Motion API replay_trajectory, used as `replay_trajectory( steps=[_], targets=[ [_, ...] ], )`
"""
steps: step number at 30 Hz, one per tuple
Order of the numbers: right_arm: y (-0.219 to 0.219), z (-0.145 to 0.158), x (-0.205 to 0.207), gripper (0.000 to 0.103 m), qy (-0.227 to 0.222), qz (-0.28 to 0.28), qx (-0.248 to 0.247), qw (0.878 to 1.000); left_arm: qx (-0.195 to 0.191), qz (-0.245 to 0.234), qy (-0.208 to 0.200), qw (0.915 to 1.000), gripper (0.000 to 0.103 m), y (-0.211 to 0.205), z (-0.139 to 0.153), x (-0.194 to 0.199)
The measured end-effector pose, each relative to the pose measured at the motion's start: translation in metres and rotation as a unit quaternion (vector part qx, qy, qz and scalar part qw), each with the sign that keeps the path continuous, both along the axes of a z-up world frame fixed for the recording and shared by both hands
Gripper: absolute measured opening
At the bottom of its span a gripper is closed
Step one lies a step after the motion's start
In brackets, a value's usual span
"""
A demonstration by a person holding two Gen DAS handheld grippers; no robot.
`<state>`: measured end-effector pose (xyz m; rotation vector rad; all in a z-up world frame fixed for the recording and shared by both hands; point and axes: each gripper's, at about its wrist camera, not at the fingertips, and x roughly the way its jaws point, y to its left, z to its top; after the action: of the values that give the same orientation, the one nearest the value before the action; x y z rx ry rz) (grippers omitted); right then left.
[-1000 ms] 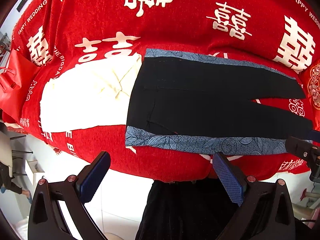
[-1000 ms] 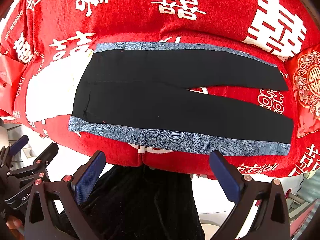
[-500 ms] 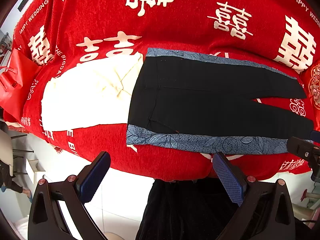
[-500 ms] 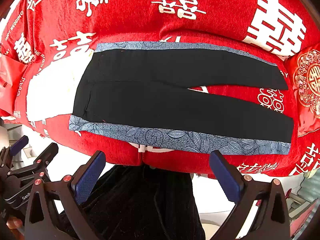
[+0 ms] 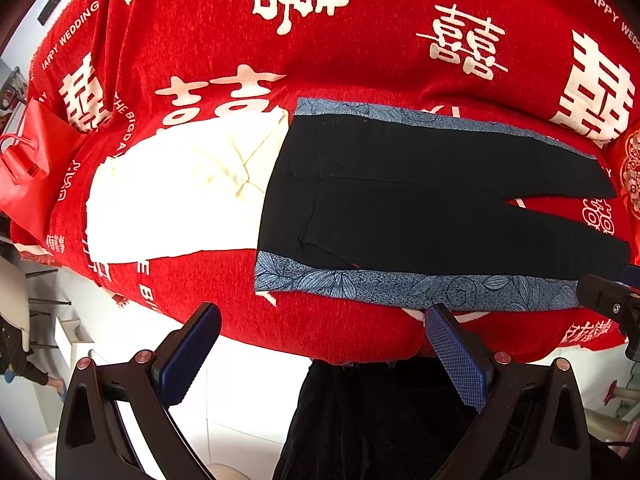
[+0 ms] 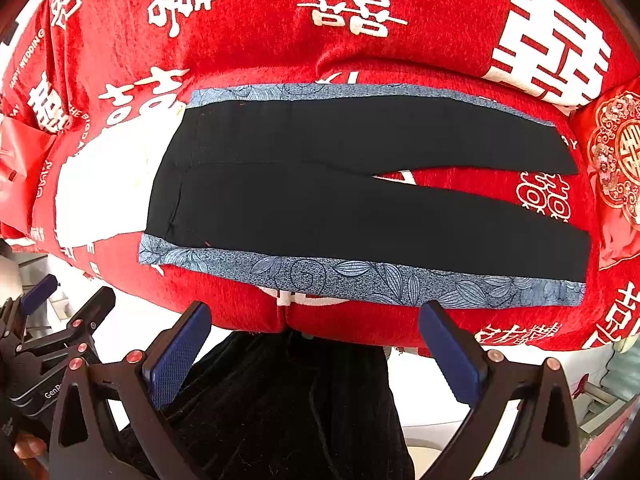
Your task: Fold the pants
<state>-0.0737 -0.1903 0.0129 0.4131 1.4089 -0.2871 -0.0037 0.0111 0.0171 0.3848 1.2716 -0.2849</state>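
Black pants (image 5: 420, 200) lie flat and unfolded on a red cloth with white wedding characters (image 5: 360, 20), waistband to the left, two legs running right and splitting apart toward the hems. Blue leaf-print side stripes (image 5: 400, 286) run along the near and far edges of the pants. A cream cloth (image 5: 180, 192) lies just beside the waistband on the left, touching or slightly tucked under it; cannot tell which. A red paper bag (image 5: 28, 160) sits at the far left edge.

Left gripper (image 5: 320, 352) hovers off the near edge of the cloth, jaws wide apart, holding nothing, blue pads (image 5: 456, 360) clear of the fabric. Right gripper (image 6: 316, 352) likewise hangs at the near edge, jaws spread, empty. Neither touches the pants. A red embroidered cushion (image 6: 618, 160) sits at the right by the leg hems.
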Motion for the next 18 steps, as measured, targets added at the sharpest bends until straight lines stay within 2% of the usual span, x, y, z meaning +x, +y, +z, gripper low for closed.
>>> replay_trajectory(
  steps=[10,18],
  targets=[
    [-0.022,0.001,-0.011,0.103,-0.016,0.0,0.012,1.0,0.009,0.008,-0.014,0.9998,0.103,-0.017,0.004,-0.009],
    [-0.048,0.002,-0.021,0.103,-0.025,0.005,0.036,0.999,0.003,0.04,-0.014,0.9991,0.103,-0.028,0.012,-0.019]
  ],
)
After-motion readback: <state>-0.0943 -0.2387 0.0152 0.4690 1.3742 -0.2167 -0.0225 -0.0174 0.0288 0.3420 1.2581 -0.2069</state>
